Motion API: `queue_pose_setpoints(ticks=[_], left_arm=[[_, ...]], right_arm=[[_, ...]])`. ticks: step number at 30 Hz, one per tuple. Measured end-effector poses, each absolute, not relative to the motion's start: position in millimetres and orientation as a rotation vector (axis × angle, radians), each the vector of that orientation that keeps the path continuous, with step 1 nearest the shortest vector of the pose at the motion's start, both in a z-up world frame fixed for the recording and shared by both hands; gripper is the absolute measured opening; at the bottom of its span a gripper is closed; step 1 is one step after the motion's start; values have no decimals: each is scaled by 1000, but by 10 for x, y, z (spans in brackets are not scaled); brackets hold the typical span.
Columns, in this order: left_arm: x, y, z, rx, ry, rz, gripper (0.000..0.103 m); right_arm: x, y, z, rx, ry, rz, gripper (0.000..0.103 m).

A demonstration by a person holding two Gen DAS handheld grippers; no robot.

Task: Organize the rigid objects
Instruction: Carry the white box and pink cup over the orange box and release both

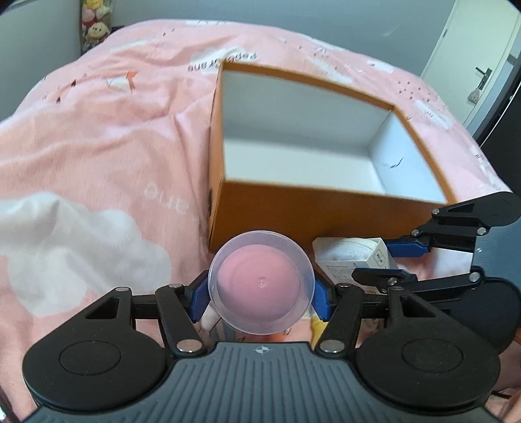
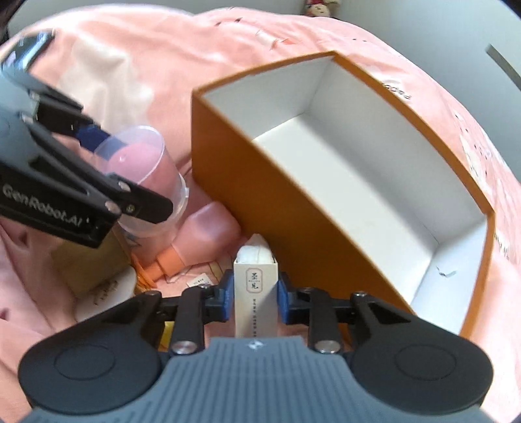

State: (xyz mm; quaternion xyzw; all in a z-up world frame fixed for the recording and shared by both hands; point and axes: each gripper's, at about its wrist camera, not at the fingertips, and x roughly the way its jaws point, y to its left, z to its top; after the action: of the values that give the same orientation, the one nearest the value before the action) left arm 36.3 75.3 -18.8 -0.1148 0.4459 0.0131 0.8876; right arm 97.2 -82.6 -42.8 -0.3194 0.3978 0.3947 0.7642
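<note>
1. Left gripper (image 1: 261, 294), black linkage with blue finger pads: fingers stood wide apart and clamped on a clear round plastic cup (image 1: 261, 282) with a pink interior. Each pad pressed one side of the cup wall. The cup's mouth faced the left wrist camera.

2. Right gripper (image 2: 255, 294), same build: fingers stood close together, clamped on a narrow white rectangular carton (image 2: 256, 297) printed with dark characters. A pad pressed each long side. The carton ran forward between the fingers, its far end open on white contents.

3. Open rectangular cardboard box (image 1: 294, 211), orange outside and white inside: sat on a pink bedspread with white cloud print (image 1: 97, 156), just beyond both pairs of fingertips. Its near orange wall stood directly ahead of the held cup and carton. No items showed inside.

4. Right wrist view only: a pale pink plastic bottle with an orange cap (image 2: 195, 237) lay below and left of the right fingers, near the box wall. A tan carton (image 2: 88, 263) and a white round lid (image 2: 107, 293) lay further left. The left gripper (image 2: 130, 182) appeared side-on there, with the cup (image 2: 149, 182) tilted.

5. Left wrist view only: plush toys (image 1: 94, 22) beyond the bed and a door handle (image 1: 483, 76) at far right. The right gripper (image 1: 387, 260) appeared right of the left fingers, on the carton (image 1: 355, 257).
</note>
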Motion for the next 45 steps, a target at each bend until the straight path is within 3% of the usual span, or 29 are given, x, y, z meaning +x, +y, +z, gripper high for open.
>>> queue_pose_setpoints(ticks=[12, 20, 35, 45], left_arm=[[514, 625, 476, -227, 733, -16, 70], [967, 598, 520, -249, 682, -2, 70], [1658, 423, -260, -131, 958, 0, 70], [1815, 284, -518, -5, 1095, 52, 71]], right_arm=[[1035, -1303, 468, -388, 792, 865, 26], [1448, -1429, 742, -229, 729, 736, 26], [2257, -1415, -100, -84, 977, 547, 26], [2332, -1430, -288, -93, 1026, 547, 26]])
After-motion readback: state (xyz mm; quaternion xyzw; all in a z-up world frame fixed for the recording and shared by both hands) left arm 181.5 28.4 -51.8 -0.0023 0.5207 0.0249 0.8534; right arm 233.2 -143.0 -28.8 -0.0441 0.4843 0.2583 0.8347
